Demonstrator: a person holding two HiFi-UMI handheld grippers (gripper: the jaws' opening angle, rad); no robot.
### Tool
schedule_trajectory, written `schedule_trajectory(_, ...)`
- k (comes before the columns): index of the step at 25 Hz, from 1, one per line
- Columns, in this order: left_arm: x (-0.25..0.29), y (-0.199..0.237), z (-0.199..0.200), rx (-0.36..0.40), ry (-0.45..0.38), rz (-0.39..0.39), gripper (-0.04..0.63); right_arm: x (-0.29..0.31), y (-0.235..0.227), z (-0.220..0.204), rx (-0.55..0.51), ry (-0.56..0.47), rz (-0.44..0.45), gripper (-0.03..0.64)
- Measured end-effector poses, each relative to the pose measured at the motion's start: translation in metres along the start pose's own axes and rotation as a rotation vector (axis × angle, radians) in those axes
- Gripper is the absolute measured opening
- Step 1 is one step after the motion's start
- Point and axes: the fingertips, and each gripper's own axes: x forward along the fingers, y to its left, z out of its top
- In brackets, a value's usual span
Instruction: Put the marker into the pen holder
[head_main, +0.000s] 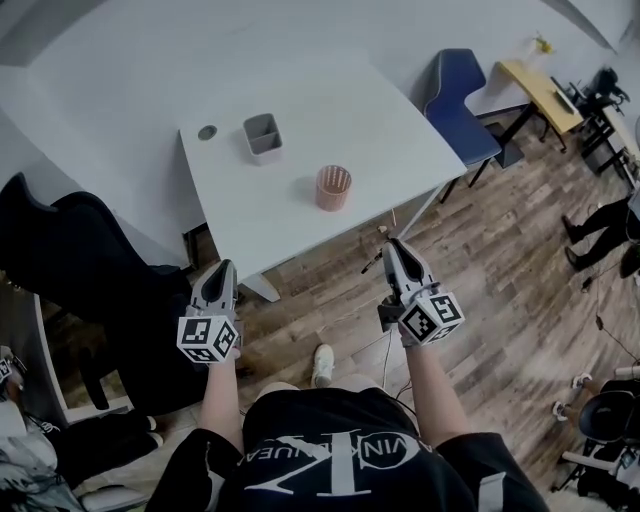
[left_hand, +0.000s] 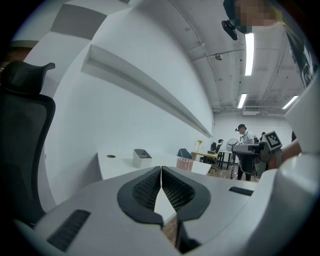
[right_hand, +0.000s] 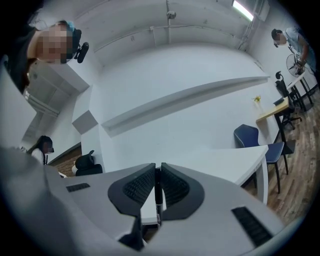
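Head view: the right gripper (head_main: 391, 248) hangs short of the pink round mesh pen holder (head_main: 333, 187), so carry it above that rim.

Left gripper view: the left gripper (left_hand: 161, 170) is closed and empty (leave it).

Right gripper view: the slim black marker (right_hand: 158, 200) is pinched between the jaws. Lower it endwise before releasing.

Right gripper (right_hand: 157, 167) hides most of the marker (right_hand: 158, 199), apparently black.

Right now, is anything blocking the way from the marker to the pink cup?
Nothing visible does. The right claw pinches the marker just off the table's near edge, and only bare tabletop lies between it and the pink cup.
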Motion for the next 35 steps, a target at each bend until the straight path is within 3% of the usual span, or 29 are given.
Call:
schedule_trajectory(16, 0.053, -0.005, 0.0, -0.001, 0.007, 0.002, 0.018, 0.043, -0.037, 0.003, 0.016, 0.012, 0.031, 0.048)
schedule_trajectory(26, 0.101, 0.005, 0.021, 0.008, -0.019, -0.025, 0.018, 0.087, -0.048, 0.022, 0.004, -0.004, 0.049, 0.048)
schedule_trajectory(35, 0.146, 0.013, 0.029, 0.015, -0.015, -0.059, 0.018, 0.135, -0.04, 0.041, -0.021, -0.021, 0.122, 0.048)
